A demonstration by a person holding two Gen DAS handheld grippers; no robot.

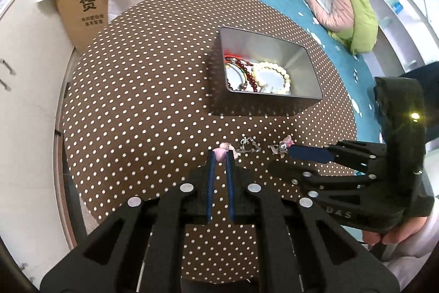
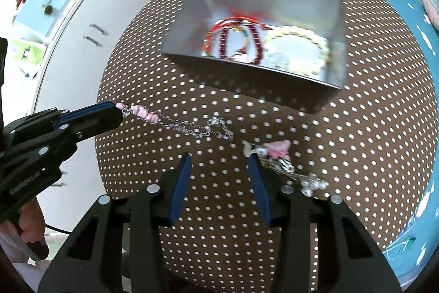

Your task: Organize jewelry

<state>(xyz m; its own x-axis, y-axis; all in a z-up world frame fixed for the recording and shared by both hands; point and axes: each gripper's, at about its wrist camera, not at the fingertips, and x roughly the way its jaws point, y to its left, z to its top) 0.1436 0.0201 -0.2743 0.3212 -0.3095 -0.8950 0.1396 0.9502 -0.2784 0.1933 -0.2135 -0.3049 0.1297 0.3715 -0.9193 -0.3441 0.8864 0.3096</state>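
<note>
One round table (image 1: 137, 89) in a brown dotted cloth carries all the work; one open metal tin (image 2: 247, 89) stands toward its far side, and every place below is given from that tin. Inside the tin lie one cream bead bracelet (image 1: 271, 73), one dark red bead bracelet (image 2: 256, 45) and some red cord pieces, too tangled to count. On the cloth just in front of the tin lie two loose items. The first is a pink-and-silver chain (image 2: 175, 122); the left gripper (image 1: 221, 154) is pressed together on its pink end, and the rest trails down to the cloth. The second is a pink hair clip with silver trim (image 2: 274, 153), in front of the tin's right half; the right gripper (image 2: 221, 164) stands spread beside it, one finger (image 2: 258, 183) at the clip, nothing pinched. Judgement: the chain is light, limp and prone to snag or swing; an end bead is the sound hold. The clip looks stiff but fragile in its trim; take it across the body.
</note>
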